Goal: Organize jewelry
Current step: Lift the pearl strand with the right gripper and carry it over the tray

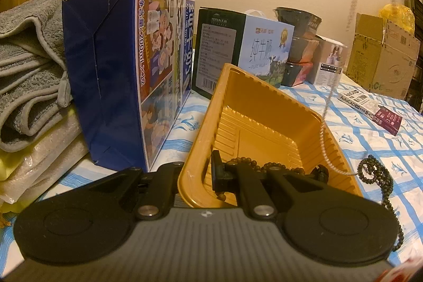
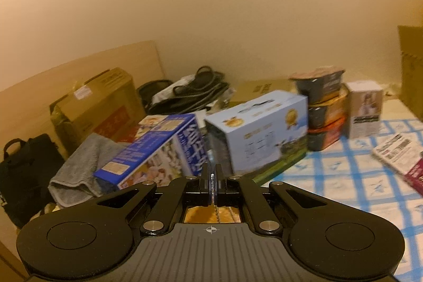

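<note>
The near wall of the gold plastic tray [image 1: 264, 107] is clamped between the jaws of the left gripper [image 1: 195, 176], and the tray is thereby held steady and tipped up on the bench [image 1: 370, 139], which is covered with a blue-checked cloth. A pale beaded chain [image 1: 326, 107] is pinched at its top end by the shut jaws of the right gripper [image 2: 212, 185], seen high in the left wrist view; from there it hangs down, its lower end curling over the tray's right rim. A dark bead strand [image 1: 248, 161] is already lying inside the tray near the front, while a second dark bead string [image 1: 375, 171] lies on the cloth just outside the right rim. The step in hand is judged to be the delivery of the pale chain into the tray. For the next move, the hanging chain would need to be centred over the tray's floor and lowered before the jaws are parted, so that its tail is not left draped over the rim.
</note>
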A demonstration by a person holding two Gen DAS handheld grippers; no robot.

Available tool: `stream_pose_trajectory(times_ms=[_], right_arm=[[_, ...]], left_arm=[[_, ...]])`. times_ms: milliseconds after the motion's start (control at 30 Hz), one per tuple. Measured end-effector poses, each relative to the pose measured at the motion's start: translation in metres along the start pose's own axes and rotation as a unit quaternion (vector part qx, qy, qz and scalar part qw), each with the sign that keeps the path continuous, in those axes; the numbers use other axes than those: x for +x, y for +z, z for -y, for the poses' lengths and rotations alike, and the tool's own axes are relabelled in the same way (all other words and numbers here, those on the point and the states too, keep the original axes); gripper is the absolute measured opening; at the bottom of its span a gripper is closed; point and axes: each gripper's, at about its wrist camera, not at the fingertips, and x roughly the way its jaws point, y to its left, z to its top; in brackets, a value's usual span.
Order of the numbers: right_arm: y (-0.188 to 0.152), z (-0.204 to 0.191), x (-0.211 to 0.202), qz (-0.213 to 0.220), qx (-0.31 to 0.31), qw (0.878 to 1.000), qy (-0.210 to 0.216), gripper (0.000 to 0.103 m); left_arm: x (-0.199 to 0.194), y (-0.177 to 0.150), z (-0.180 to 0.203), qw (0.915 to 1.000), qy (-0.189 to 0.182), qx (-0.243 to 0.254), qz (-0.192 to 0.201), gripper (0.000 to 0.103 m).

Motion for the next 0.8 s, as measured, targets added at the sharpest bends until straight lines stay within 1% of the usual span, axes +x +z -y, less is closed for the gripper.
stream_pose_trajectory(times_ms=[133,267,333,533,667,800], right_arm=[[-0.003,-0.011,0.019,-0.003,0.012,1.000,0.022,0.002],[-0.010,-0.014,0.033,-0.003,0.029,0.999,0.041,0.002],[-0.019,-0.011,0.044,-0.018,0.037,0.998,0.046,0.002],[-0.054,0.006,0.075,-0.082,0.067,0.994,0.039,0.002],[-0.069,0.013,0.085,-0.103,0.073,0.992,0.025,0.002],[-0.081,0.018,0.090,-0.114,0.076,0.990,0.019,0.002]], left_arm=[[0.000,0.000,0.000,1.0000,-0.001,-0.001,-0.001,0.008],[0.000,0.001,0.000,1.0000,-0.003,-0.001,0.000,0.008],[0.000,0.001,0.000,1.0000,-0.004,-0.002,0.000,0.008],[0.001,0.002,0.000,1.0000,-0.005,-0.005,0.000,0.008],[0.001,0.003,0.000,1.0000,-0.007,-0.006,0.000,0.008],[0.001,0.003,0.000,1.0000,-0.007,-0.006,0.001,0.008]])
